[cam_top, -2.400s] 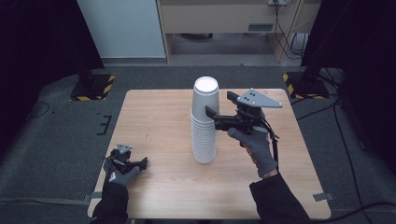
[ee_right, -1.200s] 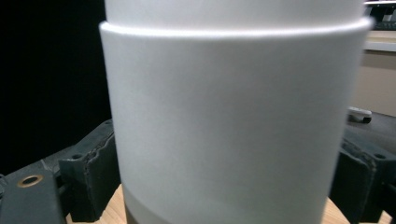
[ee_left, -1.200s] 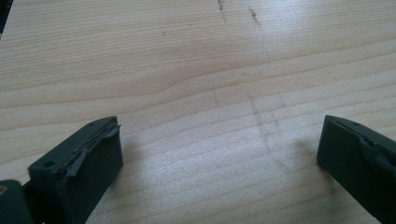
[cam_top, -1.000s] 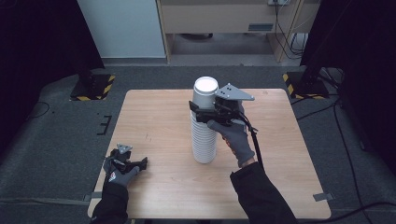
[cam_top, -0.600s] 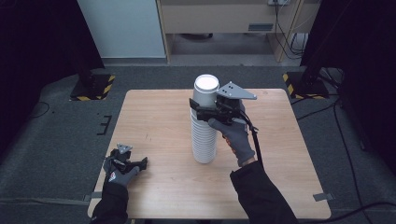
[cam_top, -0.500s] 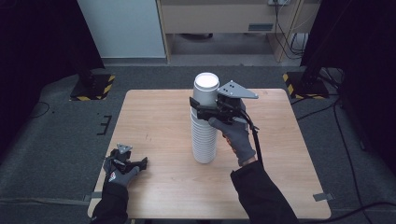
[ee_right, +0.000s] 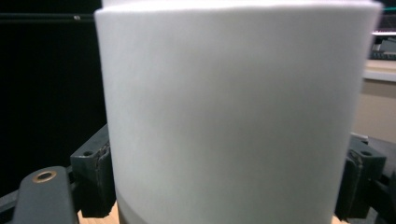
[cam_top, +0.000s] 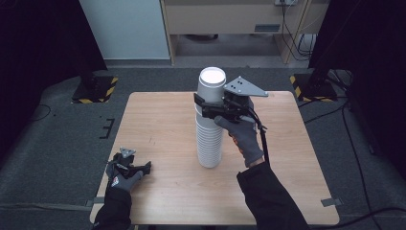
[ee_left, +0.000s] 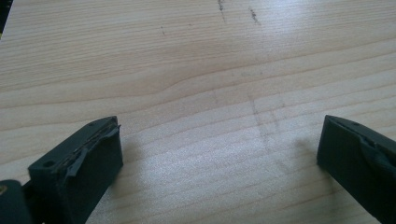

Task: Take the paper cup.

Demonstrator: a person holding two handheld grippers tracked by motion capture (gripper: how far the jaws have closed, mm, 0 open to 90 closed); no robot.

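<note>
So the setup is a light wooden table (cam_top: 158, 124) with a visible grain, a few dark scuffs and pencil-ish marks on it, sitting on grey carpet (cam_top: 57, 139) in a pretty dark room. Black curtains hang on both sides, there's a pale panel (cam_top: 122, 28) behind the table on the left, a beige cabinet (cam_top: 225, 17) in the middle with cables dangling at its right, and two stand bases with yellow-black hazard striping (cam_top: 93, 89) on the floor at either far corner. A couple of tape strips sit at the table's near corners. Roughly mid-table stands a tall stack of white paper cups (cam_top: 209, 129), upright. The right gripper (cam_top: 209, 103) is up at the top cup (cam_top: 212, 84), one jaw on each side of it; in the right gripper view the cup wall (ee_right: 233, 116) sits squarely between the jaws and they look pressed against it, so it's clamped on that top cup, which seems raised slightly out of the stack. The left gripper (cam_top: 128, 165) rests near the front-left edge of the table, well apart from the cups, jaws spread wide with bare wood (ee_left: 210, 93) between them, holding nothing
</note>
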